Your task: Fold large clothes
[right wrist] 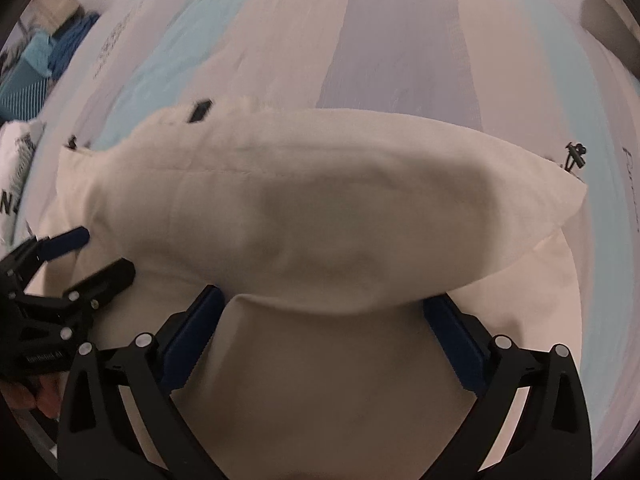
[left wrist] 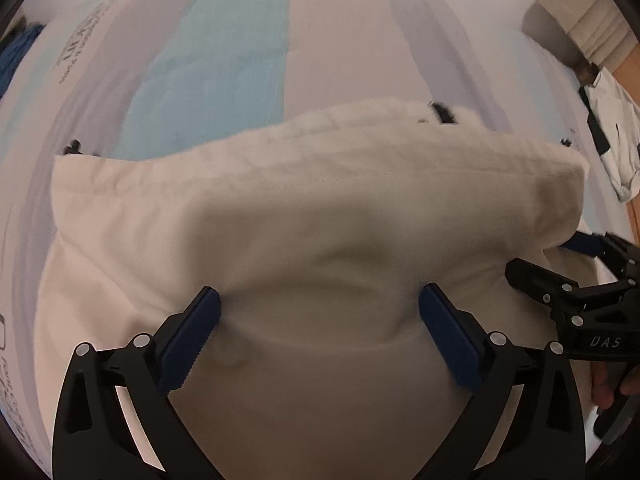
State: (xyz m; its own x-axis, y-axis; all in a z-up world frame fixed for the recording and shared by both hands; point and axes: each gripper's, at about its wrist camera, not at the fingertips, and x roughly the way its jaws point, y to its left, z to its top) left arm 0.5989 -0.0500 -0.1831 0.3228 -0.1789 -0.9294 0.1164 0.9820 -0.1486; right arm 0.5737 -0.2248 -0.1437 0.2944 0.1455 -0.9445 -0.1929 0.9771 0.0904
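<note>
Cream garment fills the near part of both wrist views, lying folded over on a bed cover striped in white, pale blue and grey. In the left wrist view the left gripper has its blue-padded fingers spread wide, with the cloth bulging up between them; neither pad visibly pinches it. In the right wrist view the right gripper is likewise spread, and a fold of the same cloth hangs over the gap and hides the tip of its right finger. Each gripper shows at the edge of the other's view, just beside the garment's near edge: the right one at the right, the left one at the left, both with jaws apart. A small black tab sits on the garment's far edge. Farther left lies blue cloth; another white garment with black trim lies at the far right.
</note>
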